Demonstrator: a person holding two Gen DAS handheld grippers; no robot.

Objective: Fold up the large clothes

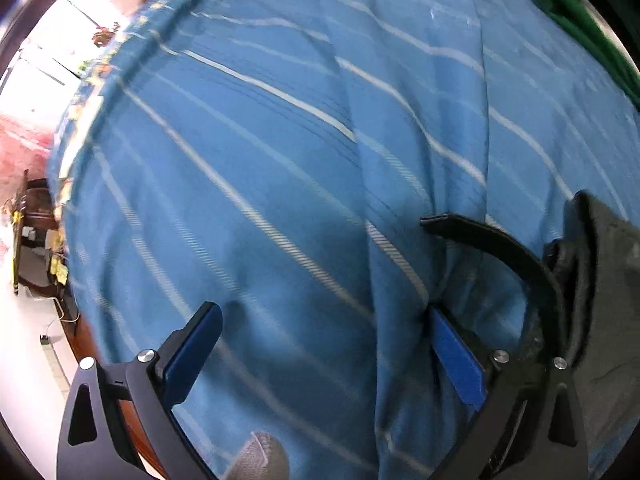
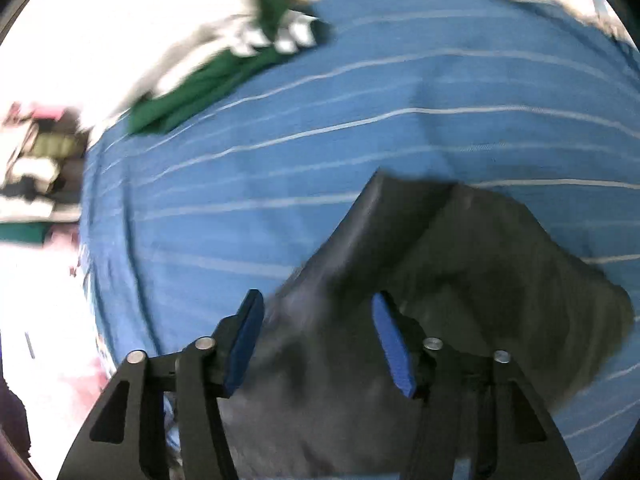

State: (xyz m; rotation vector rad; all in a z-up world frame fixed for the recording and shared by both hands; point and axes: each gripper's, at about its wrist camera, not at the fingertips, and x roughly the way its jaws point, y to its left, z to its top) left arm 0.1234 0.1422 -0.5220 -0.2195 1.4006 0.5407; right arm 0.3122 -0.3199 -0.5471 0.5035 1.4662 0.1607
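Two wrist views over a blue striped sheet (image 1: 280,160) spread on what appears to be a bed. The left tool (image 1: 324,344) points steeply downward with its jaws spread wide and nothing between them; a raised wrinkle of the sheet lies against the inner face of its right-hand pad (image 1: 456,360). The garment to be folded, a dark grey garment (image 2: 460,280), lies directly ahead of and beneath the right tool (image 2: 316,336), and its edge shows just beyond the right-hand finger of the left tool. The right tool is partly closed, its pads apart, with the dark cloth running under the gap; motion blur hides whether any fold sits between them, and no pad visibly presses on the cloth, so it reads as released. A green garment (image 2: 208,80) lies far ahead and to the left of the right tool, near the sheet's edge. Risks, as judged: the left tool, closing where it stands, would pinch the sheet wrinkle rather than the garment; the right tool, closing on a thin or single layer, could slip off or drag the cloth askew, giving an uneven fold.
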